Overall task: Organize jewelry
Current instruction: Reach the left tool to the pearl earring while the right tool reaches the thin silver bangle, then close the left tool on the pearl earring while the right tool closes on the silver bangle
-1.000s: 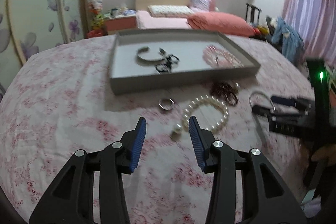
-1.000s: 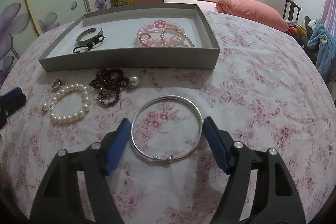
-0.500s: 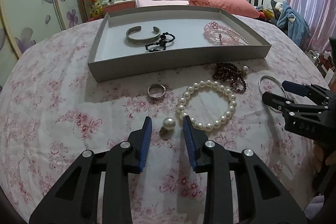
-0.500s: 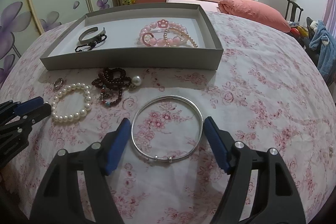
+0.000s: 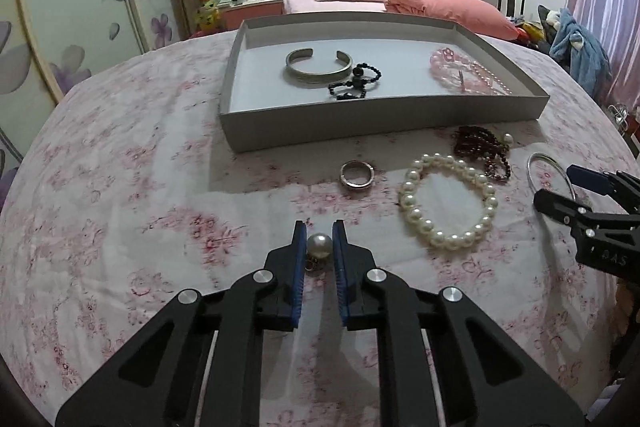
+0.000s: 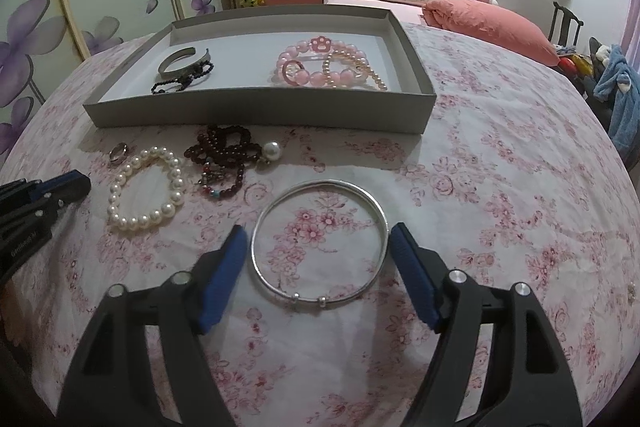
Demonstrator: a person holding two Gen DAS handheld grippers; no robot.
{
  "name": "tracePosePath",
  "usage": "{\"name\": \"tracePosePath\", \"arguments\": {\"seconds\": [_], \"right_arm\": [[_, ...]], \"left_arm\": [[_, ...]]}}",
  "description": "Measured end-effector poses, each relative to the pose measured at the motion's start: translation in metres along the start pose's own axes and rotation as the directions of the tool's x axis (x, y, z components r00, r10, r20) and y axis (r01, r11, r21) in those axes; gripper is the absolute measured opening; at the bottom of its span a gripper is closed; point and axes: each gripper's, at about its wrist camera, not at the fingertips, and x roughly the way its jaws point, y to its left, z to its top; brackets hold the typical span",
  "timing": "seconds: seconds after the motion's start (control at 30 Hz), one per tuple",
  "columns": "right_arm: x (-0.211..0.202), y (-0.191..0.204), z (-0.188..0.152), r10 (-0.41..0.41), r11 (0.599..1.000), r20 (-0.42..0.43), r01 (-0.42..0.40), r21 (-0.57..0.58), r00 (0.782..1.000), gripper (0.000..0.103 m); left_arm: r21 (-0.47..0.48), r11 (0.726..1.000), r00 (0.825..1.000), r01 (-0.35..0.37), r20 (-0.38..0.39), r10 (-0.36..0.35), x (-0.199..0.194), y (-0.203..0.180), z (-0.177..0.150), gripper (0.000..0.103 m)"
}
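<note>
In the left wrist view, the left gripper [image 5: 320, 243] was clenched on a single pearl [image 5: 319, 246], with both blue pads touching it and a small metal piece hanging under it. The pearl was low over the floral cloth [image 5: 120, 207], near the camera and well apart from the grey tray [image 5: 360, 125] at the far side. A ring [image 5: 357, 176] lay between the pearl and the tray, and a pearl bracelet [image 5: 448, 201] lay to the right. In my judgement, a round pearl can slip out easily, so the grip should stay firm and the lift should be slow, going over the tray's near wall before the release.

In the right wrist view, the right gripper [image 6: 318, 267] was released, its 2 pads wide apart and standing on either side of the silver bangle [image 6: 320, 243], which lay flat on the cloth. Whether the pads touched it, I could not tell. The dark red beads [image 6: 224, 157] and another pearl [image 6: 272, 151] lay farther away, just in front of the tray [image 6: 260, 115]. The thin bangle may tilt when it is squeezed, so closing gently across its widest part seemed best.
</note>
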Motion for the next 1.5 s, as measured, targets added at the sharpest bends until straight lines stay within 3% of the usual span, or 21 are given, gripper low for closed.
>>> {"name": "tracePosePath", "arguments": {"seconds": [0.07, 0.33, 0.43, 0.47, 0.97, 1.17, 1.27, 1.33, 1.4, 1.5], "right_arm": [[0.001, 0.003, 0.0, 0.0, 1.0, -0.005, 0.0, -0.008, 1.0, 0.085], [0.004, 0.001, 0.005, 0.004, 1.0, -0.018, -0.004, -0.018, 1.0, 0.085], [0.002, 0.001, 0.004, 0.007, 1.0, -0.013, -0.007, -0.027, 1.0, 0.077], [0.001, 0.001, 0.004, 0.012, 0.999, -0.009, -0.013, -0.031, 1.0, 0.07], [-0.007, 0.003, -0.005, 0.026, 0.999, -0.018, -0.027, -0.031, 0.999, 0.069], [-0.007, 0.011, -0.001, -0.004, 0.996, -0.047, -0.001, -0.094, 0.999, 0.071], [-0.004, 0.012, 0.003, -0.034, 0.992, -0.064, 0.026, -0.123, 0.997, 0.08], [-0.002, 0.011, 0.005, -0.023, 0.992, -0.083, 0.012, -0.128, 0.996, 0.08], [0.0, 0.004, 0.006, 0.037, 0.993, -0.116, -0.049, -0.105, 0.993, 0.071], [-0.002, 0.003, 0.004, 0.045, 0.991, -0.133, -0.061, -0.12, 0.99, 0.07]], "left_arm": [[-0.001, 1.0, 1.0, 0.0, 0.0, 0.0, -0.001, 0.0, -0.001, 0.014], [0.0, 1.0, 1.0, 0.001, 0.0, -0.001, -0.001, 0.001, -0.001, 0.015], [0.0, 1.0, 1.0, 0.001, 0.0, -0.001, -0.001, 0.001, -0.001, 0.014], [0.0, 1.0, 1.0, 0.0, 0.0, 0.0, -0.001, 0.001, -0.001, 0.014], [-0.046, 0.999, 1.0, 0.013, 0.013, -0.012, -0.012, 0.013, -0.004, 0.014], [-0.029, 0.999, 1.0, 0.017, 0.001, -0.017, -0.01, 0.01, -0.005, 0.014], [-0.022, 1.0, 1.0, 0.018, -0.014, -0.018, -0.006, 0.007, -0.007, 0.014], [-0.014, 1.0, 1.0, 0.013, -0.011, -0.013, -0.006, 0.005, -0.007, 0.014], [-0.008, 1.0, 1.0, 0.011, -0.012, -0.011, -0.006, 0.005, -0.007, 0.014], [0.019, 1.0, 1.0, -0.003, -0.007, 0.003, -0.007, 0.002, -0.009, 0.014]]}}
